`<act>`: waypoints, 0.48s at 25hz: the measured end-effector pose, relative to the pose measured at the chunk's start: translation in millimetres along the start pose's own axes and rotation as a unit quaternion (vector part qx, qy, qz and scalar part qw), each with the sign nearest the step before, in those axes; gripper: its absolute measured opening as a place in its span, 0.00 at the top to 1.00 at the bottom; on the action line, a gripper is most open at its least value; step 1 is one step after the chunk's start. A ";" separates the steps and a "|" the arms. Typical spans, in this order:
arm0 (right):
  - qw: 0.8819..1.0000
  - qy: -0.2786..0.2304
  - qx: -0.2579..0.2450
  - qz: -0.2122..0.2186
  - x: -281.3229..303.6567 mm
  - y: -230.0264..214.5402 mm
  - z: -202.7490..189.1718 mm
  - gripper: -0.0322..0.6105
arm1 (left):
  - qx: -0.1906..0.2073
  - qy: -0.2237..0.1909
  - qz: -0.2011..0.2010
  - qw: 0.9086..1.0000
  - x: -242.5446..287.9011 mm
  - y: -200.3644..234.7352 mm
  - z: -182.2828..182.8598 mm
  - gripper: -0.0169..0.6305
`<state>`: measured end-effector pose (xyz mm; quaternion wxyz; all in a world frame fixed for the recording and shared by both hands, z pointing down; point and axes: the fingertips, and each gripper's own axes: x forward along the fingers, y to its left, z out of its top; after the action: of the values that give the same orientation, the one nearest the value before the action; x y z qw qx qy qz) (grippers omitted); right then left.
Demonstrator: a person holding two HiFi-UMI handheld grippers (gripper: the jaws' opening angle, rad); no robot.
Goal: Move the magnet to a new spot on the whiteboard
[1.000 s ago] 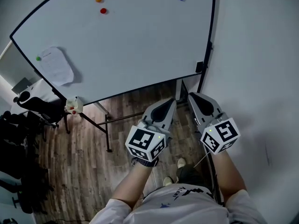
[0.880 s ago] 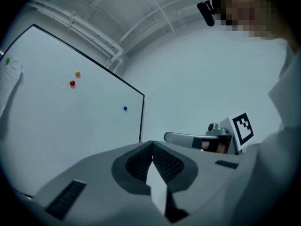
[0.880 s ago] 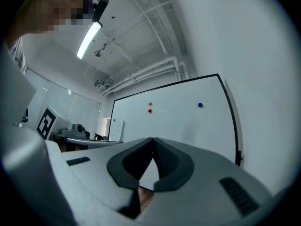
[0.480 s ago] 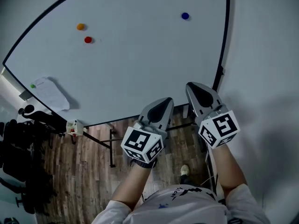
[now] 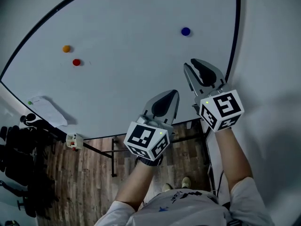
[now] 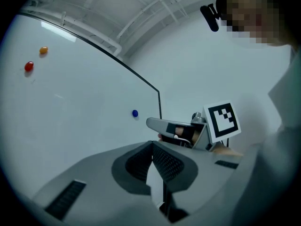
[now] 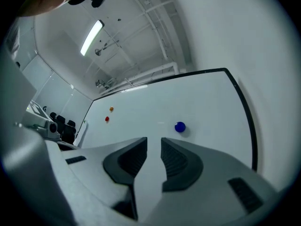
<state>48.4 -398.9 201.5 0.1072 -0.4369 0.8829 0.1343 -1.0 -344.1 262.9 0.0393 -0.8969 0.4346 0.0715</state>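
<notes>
A blue magnet (image 5: 186, 31) sits on the whiteboard (image 5: 131, 55) near its right edge, with an orange magnet (image 5: 66, 48) and a red magnet (image 5: 76, 62) far to its left. My right gripper (image 5: 195, 64) points up at the board just below the blue magnet, apart from it. Its jaws are opening and hold nothing; the right gripper view shows the blue magnet (image 7: 179, 126) just above the gap of the right gripper (image 7: 154, 142). My left gripper (image 5: 173, 93) is lower and shut, empty. The left gripper view shows the blue magnet (image 6: 135, 113) beyond the left gripper (image 6: 153, 145).
A sheet of paper (image 5: 47, 111) hangs under a green magnet (image 5: 30, 102) at the board's lower left. Black office chairs (image 5: 19, 149) stand on the wooden floor at left. The board's stand (image 5: 113, 149) is below, and a plain wall (image 5: 273, 79) runs along the right.
Both grippers have risen toward the board, the right one closing in under the blue magnet. The right jaws have parted. The head view has tilted up.
</notes>
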 end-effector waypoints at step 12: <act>0.986 0.035 -0.140 -0.082 72.6 -60.1 17.0 0.73 | 0.006 -0.037 -0.004 0.999 31.5 41.7 38.1 0.95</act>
<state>54.5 -482.2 154.7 0.0246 -0.5232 0.8196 0.2323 -18.1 -389.3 219.9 0.0605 -0.8953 0.4295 0.1018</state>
